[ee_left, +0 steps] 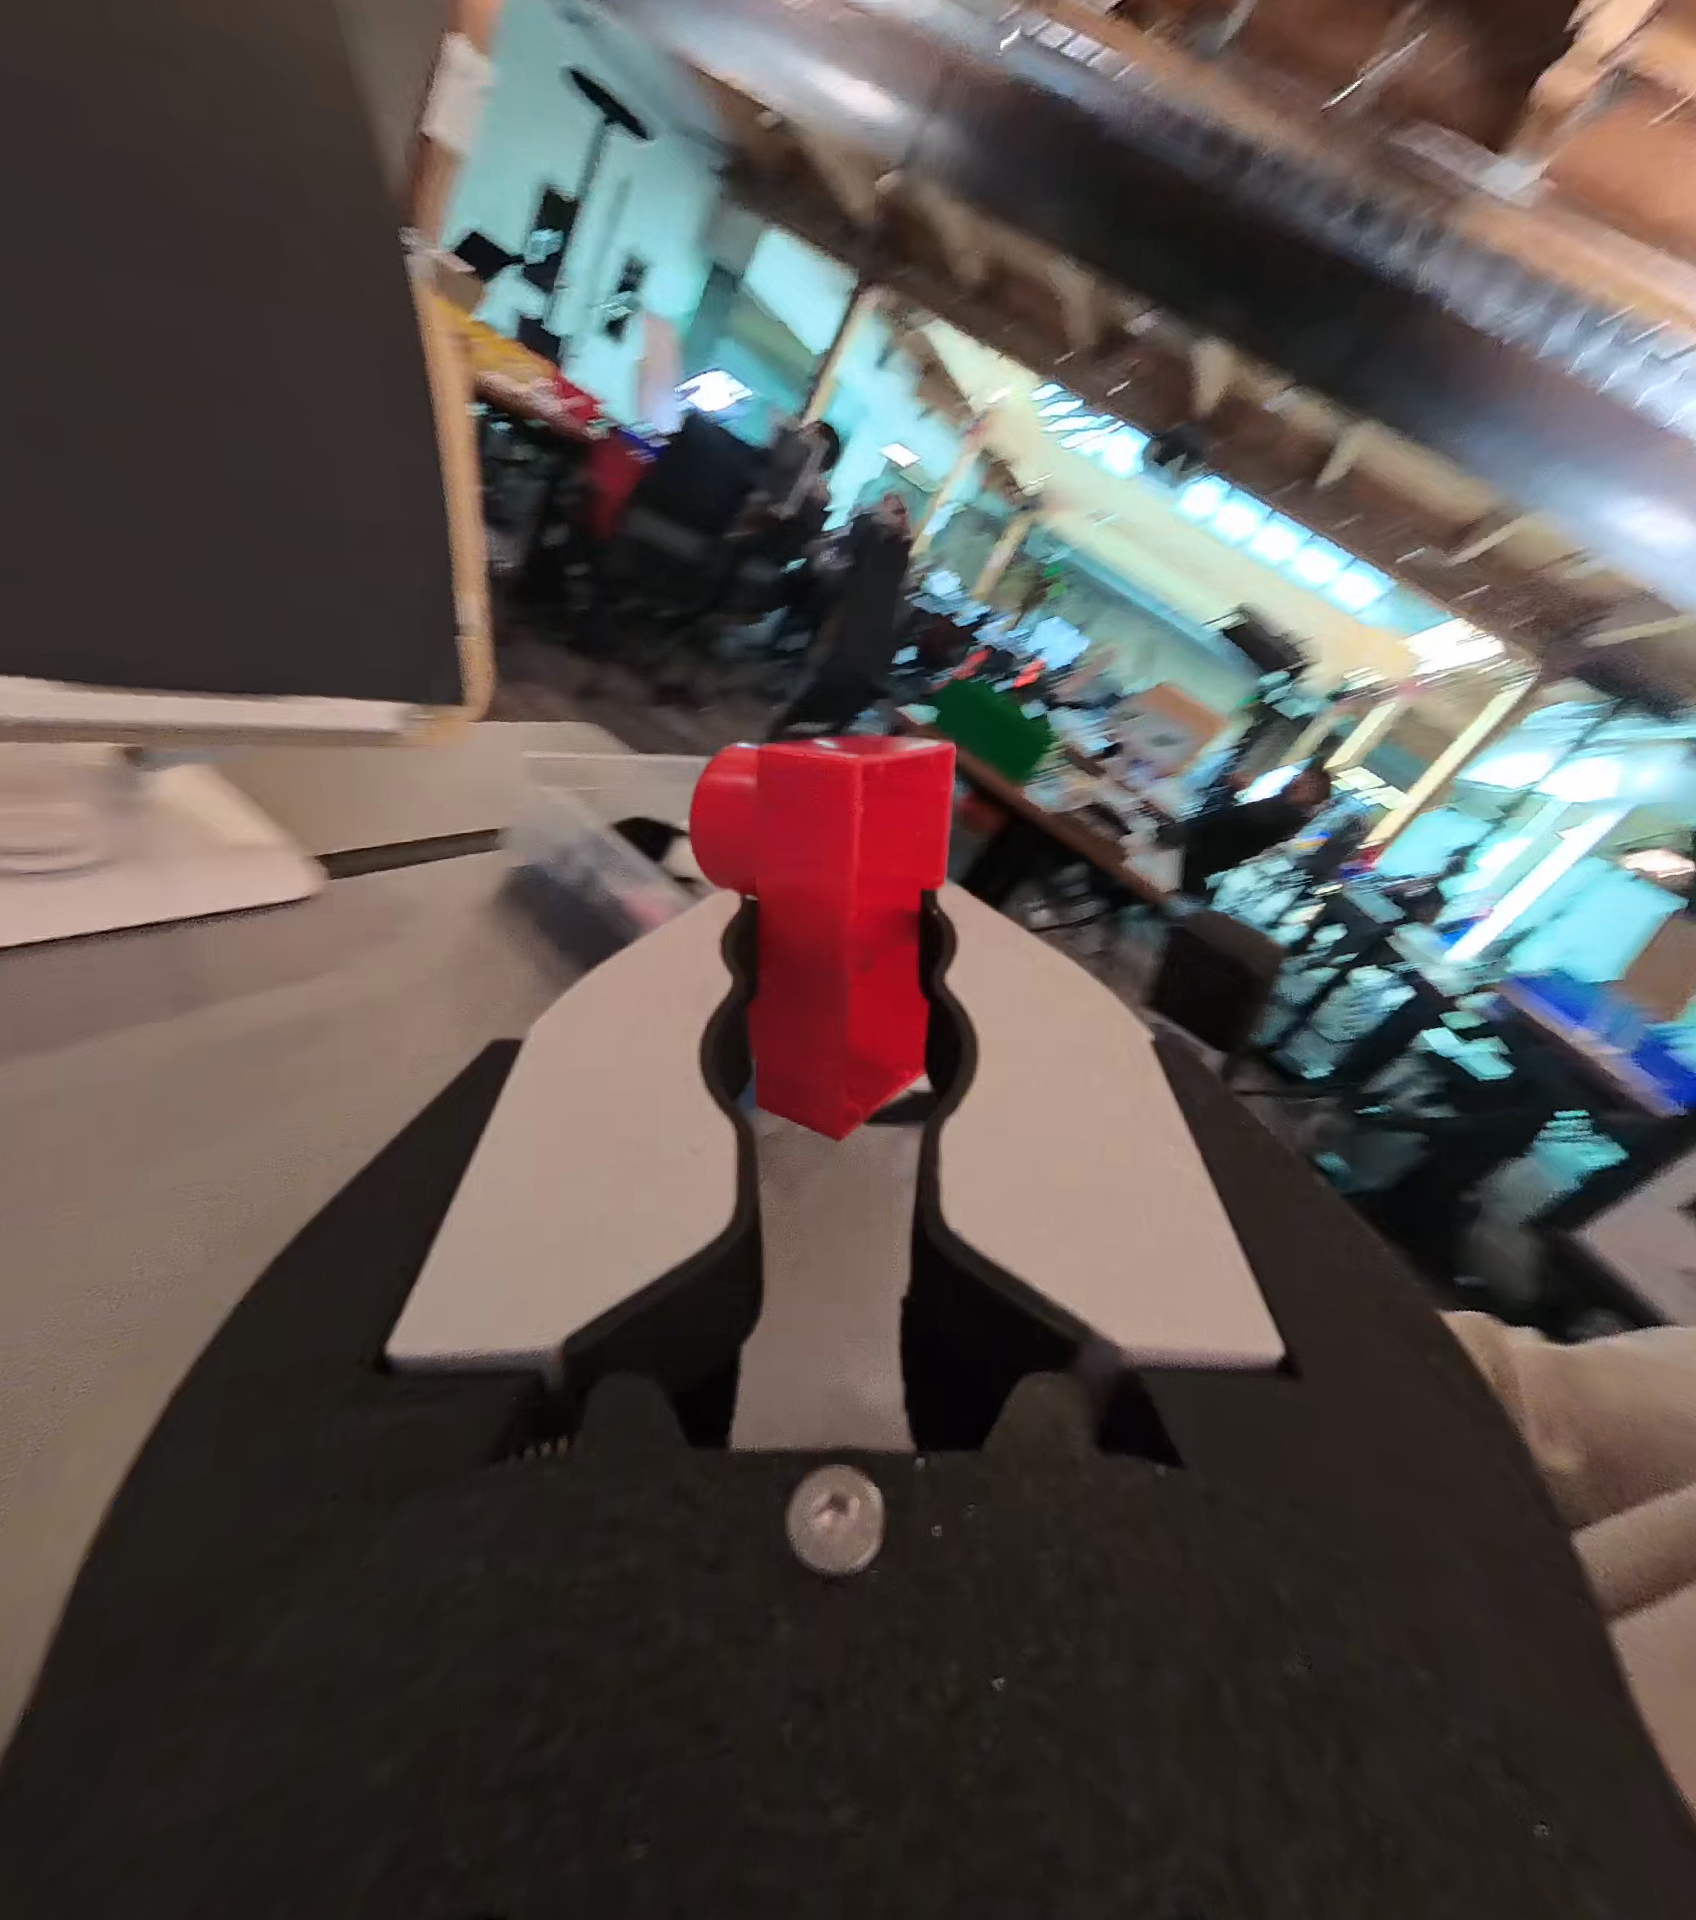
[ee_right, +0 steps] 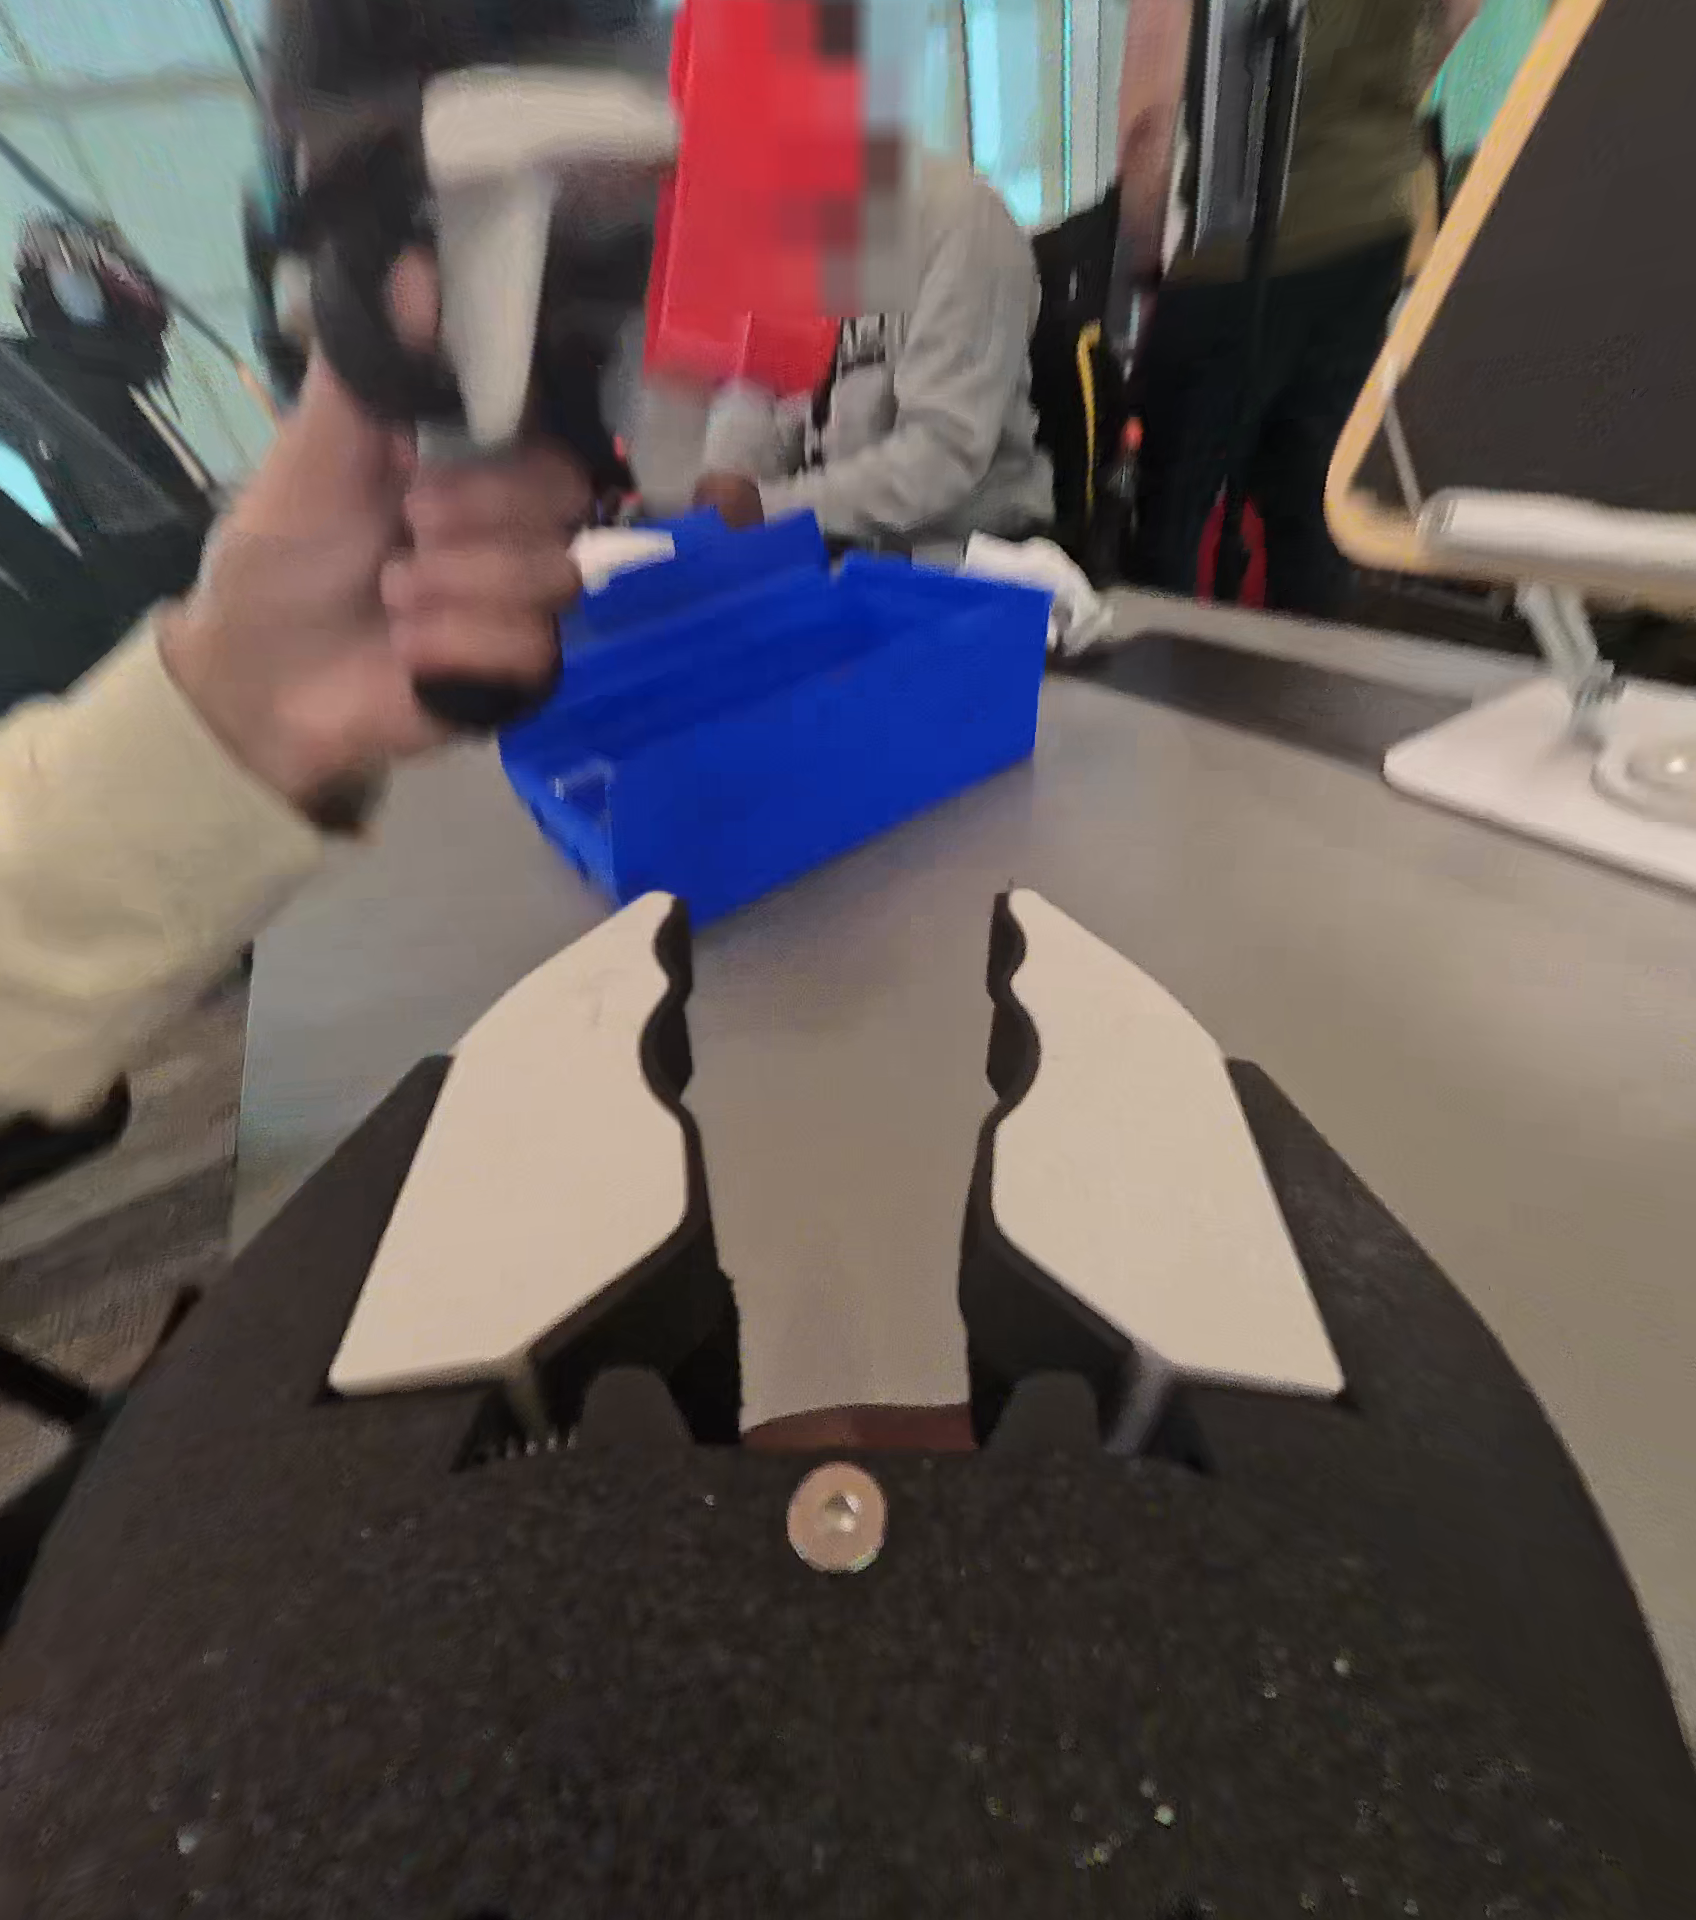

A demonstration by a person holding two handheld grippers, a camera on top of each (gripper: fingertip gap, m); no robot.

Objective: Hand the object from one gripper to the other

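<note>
Gripping a red plastic block with a round peg on its side, the left gripper holds it upright in the air; the right gripper hangs released above the grey table, near a blue plastic bin

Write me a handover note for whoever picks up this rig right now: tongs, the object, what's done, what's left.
Left tongs: shut on the red block, which stands upright between the tips, its round stub pointing left, lifted off the grey table.
Right tongs: open and empty, low over the table, aimed toward the blue bin.
Done: block picked up and raised by the left hand.
Left: bring the two tongs together, close the right on the block's free top, then open the left. Both views are motion-blurred.
</note>
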